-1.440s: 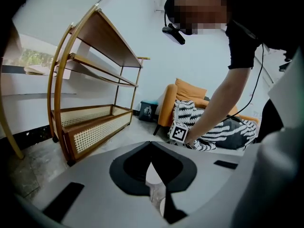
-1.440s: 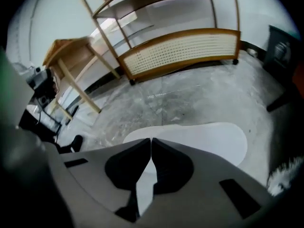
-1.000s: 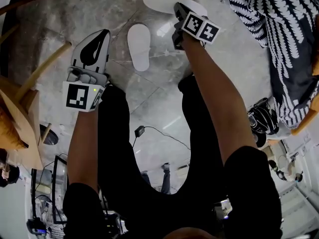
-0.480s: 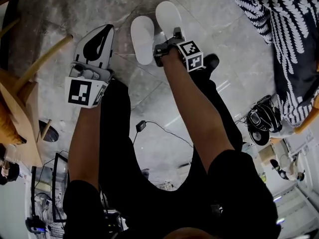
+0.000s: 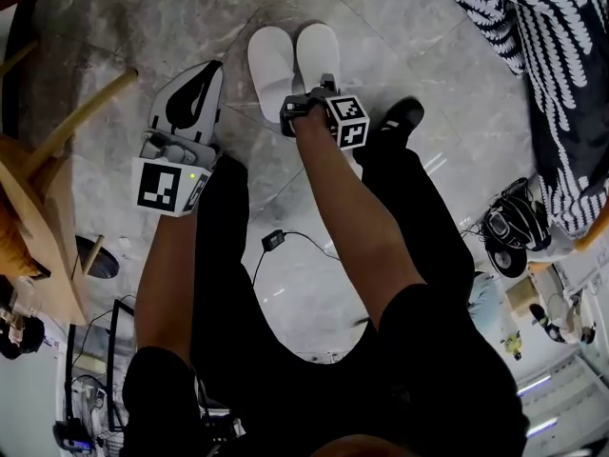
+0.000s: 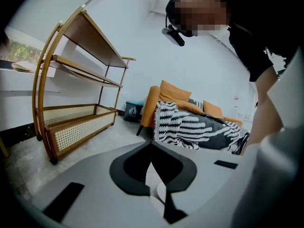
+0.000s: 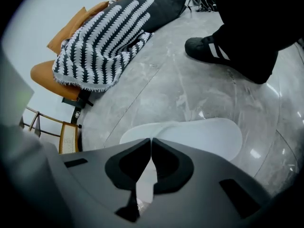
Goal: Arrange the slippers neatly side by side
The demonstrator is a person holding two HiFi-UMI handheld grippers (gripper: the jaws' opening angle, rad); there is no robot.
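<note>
Could skew the pair on release: pulling right tongs [image 5: 293, 112] back before opening would drag held slipper [image 5: 319, 53] out of line; opening with a sideways twitch would knock it into other slipper [image 5: 271, 69], lying just left of those tongs and almost touching; might also get kicked by black shoe [image 5: 398, 117] planted close on their right. Pinched shut on near rim of held slipper, thin white edge showing between the pads in right gripper view, rest of it seemingly down on floor [image 5: 404, 31] just ahead. Closed together on nothing for left tongs [image 5: 203, 68], hanging off to the left of the pair, no part in this. Points away from the tongs, judged toe far and heel near; runs lengthwise straight out ahead of right tongs, nearly parallel to its neighbour, heel ends pinching in a little, toe ends about level. Looks nearly done, only the release to do
</note>
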